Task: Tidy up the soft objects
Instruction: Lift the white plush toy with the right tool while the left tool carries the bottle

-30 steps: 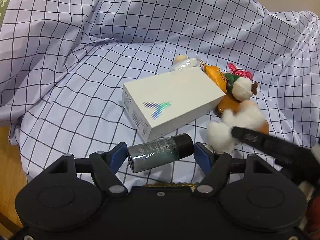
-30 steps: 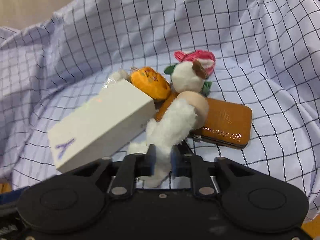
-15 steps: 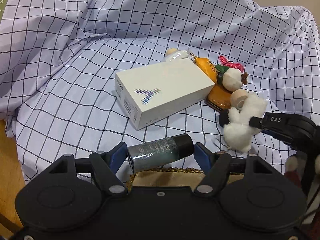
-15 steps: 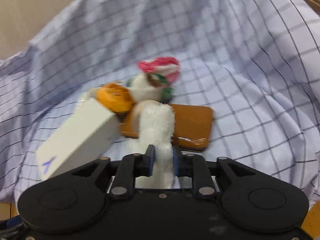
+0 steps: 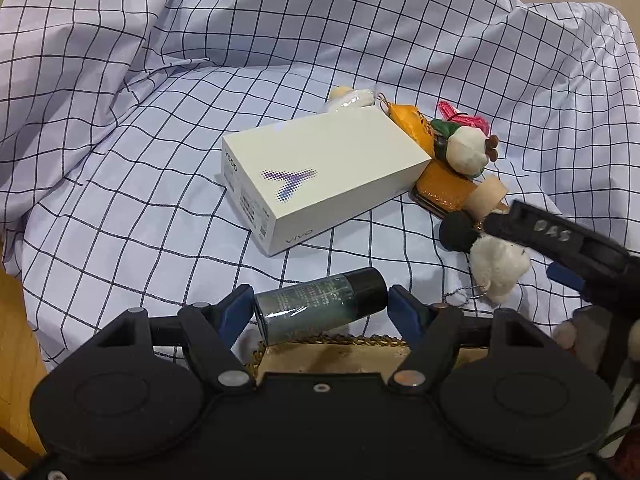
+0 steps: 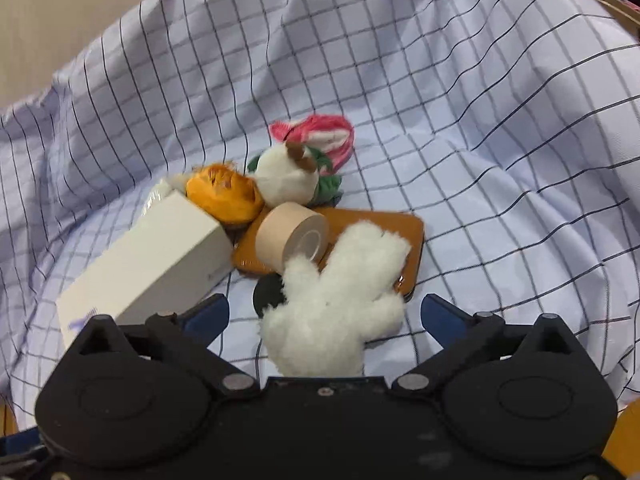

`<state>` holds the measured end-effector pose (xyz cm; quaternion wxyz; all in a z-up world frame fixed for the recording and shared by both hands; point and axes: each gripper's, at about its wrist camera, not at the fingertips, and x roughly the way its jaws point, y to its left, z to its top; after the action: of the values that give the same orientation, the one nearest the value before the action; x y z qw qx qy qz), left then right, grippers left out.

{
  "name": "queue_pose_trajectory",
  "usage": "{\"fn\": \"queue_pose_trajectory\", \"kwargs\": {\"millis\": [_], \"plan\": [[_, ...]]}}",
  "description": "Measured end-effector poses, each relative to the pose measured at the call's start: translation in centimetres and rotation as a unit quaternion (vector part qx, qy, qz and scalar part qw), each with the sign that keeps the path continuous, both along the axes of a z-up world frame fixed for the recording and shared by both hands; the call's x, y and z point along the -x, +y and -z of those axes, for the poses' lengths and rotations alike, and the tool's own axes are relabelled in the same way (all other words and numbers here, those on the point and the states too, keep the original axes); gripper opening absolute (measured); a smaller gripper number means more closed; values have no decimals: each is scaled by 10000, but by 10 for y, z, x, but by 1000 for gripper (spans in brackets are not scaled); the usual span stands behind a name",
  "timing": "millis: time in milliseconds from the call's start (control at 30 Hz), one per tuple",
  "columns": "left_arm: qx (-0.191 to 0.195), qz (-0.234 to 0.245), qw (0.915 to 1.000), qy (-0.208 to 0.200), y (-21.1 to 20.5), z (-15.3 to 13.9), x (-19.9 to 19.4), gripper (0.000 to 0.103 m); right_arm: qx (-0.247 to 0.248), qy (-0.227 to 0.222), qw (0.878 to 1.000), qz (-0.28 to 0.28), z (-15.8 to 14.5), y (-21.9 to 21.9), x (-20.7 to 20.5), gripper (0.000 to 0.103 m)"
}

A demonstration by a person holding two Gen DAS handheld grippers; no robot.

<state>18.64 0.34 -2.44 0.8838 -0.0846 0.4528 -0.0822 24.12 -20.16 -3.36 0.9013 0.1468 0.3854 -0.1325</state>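
My left gripper (image 5: 320, 305) is shut on a small grey-green bottle (image 5: 316, 307) with a black cap, held crosswise above the checked cloth (image 5: 152, 184). My right gripper (image 6: 324, 316) has its jaws opening wide. A fluffy white plush (image 6: 340, 296) lies between them, and neither pad touches it. In the left wrist view the same plush (image 5: 500, 264) lies under the right gripper's finger (image 5: 560, 236). Behind it are a beige tape roll (image 6: 292, 236), an orange wallet (image 6: 404, 236), a white ball-shaped plush (image 6: 284, 180), an orange plush (image 6: 224, 192) and a pink knit piece (image 6: 320, 132).
A white phone box (image 5: 320, 176) lies on the cloth left of the pile. A black round piece (image 6: 268, 294) sits beside the white plush. A gold-trimmed edge (image 5: 332, 344) shows just under the left gripper. Bare wood (image 5: 16, 340) shows at the cloth's left edge, and cloth folds rise all round.
The right gripper's jaws went from shut on the white plush to wide apart, and the plush now rests loose by the wallet. The left gripper kept its hold on the bottle.
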Motion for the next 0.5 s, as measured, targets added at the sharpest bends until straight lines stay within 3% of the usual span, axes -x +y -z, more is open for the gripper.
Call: {"fn": "queue_pose_trajectory", "kwargs": {"millis": [200,267,300,367,500], "plan": [[-37,35,10000,46,-2,4,-2,68,-5,323,9994,102,12,-3,-8,99],[-41,54,10000,67,-2,5,-2,68,-55,412,9990,172,16,-7,-10,81],[-40,64,9999,73,-3,5,-2,68,-107,487,9986,159,18,-9,-11,63],[-48,82,9999,79,-4,5,-2,68,-314,536,9981,12,20,-12,-10,45],[-49,96,9999,76,-5,5,0,68,-171,331,9990,-257,12,-5,-7,44]]}}
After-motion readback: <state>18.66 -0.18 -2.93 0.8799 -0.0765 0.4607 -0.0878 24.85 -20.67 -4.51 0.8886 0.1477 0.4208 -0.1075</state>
